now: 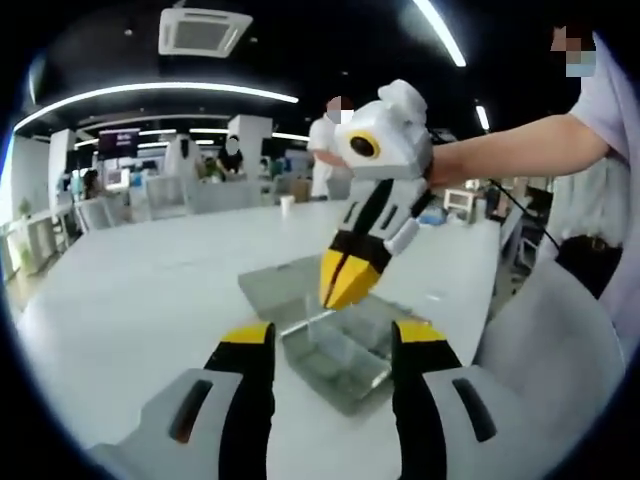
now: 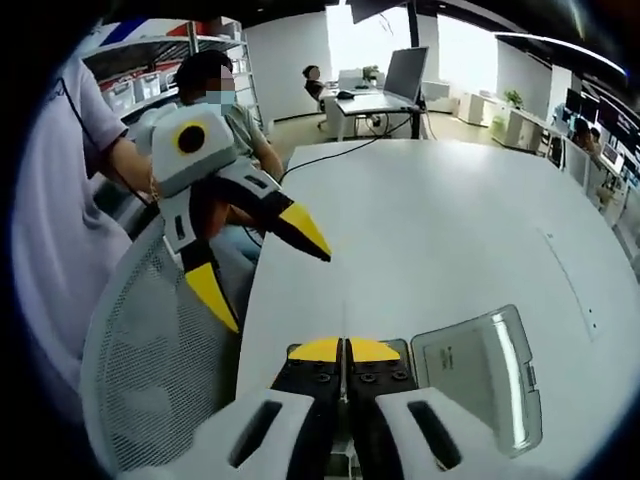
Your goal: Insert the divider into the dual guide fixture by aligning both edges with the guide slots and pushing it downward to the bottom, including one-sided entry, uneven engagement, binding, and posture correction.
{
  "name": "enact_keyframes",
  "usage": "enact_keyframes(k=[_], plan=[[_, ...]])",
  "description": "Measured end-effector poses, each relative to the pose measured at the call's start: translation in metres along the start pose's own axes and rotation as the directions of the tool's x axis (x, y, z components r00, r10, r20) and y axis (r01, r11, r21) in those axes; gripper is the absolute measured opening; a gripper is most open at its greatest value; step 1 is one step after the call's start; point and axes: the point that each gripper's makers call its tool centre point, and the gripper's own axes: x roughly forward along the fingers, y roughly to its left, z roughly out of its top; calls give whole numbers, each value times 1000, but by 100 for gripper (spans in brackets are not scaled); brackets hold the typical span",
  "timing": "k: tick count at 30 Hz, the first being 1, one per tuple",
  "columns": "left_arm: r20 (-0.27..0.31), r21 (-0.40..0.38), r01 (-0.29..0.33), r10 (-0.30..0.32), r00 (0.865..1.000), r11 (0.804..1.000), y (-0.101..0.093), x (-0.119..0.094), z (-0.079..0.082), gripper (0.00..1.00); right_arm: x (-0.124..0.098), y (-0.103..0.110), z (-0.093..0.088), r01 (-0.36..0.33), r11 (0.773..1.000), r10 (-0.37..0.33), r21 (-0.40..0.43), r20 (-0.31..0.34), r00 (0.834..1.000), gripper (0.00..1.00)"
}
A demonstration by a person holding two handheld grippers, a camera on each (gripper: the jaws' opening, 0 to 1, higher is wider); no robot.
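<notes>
Above the white table [image 1: 150,290], the left gripper [image 1: 331,338] hangs with jaws apart near the clear fixture box [image 1: 335,350], while the right gripper [image 2: 343,349] has its jaws together beside the clear lid [image 2: 480,375].

- My right gripper's [image 2: 343,350] closed yellow-tipped fingers hide most of the clear plastic fixture tray [image 1: 335,362] beneath them.
- I can't tell whether they pinch the divider.
- The clear hinged lid [image 2: 480,375] is cut off at the right gripper view's lower edge.
</notes>
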Motion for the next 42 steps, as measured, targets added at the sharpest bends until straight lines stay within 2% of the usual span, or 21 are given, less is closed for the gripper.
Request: enact_keyframes(k=[17,42], plan=[[2,-4,-2,2,1000,1000,1,0,0,44,12,-1,-14,-18,1000,19,21,-18,1000,0],[-1,-8,1,-1,1000,1000,3,0,-2,43,18,-4,-23,-18,999,18,40,-15,1000,0]])
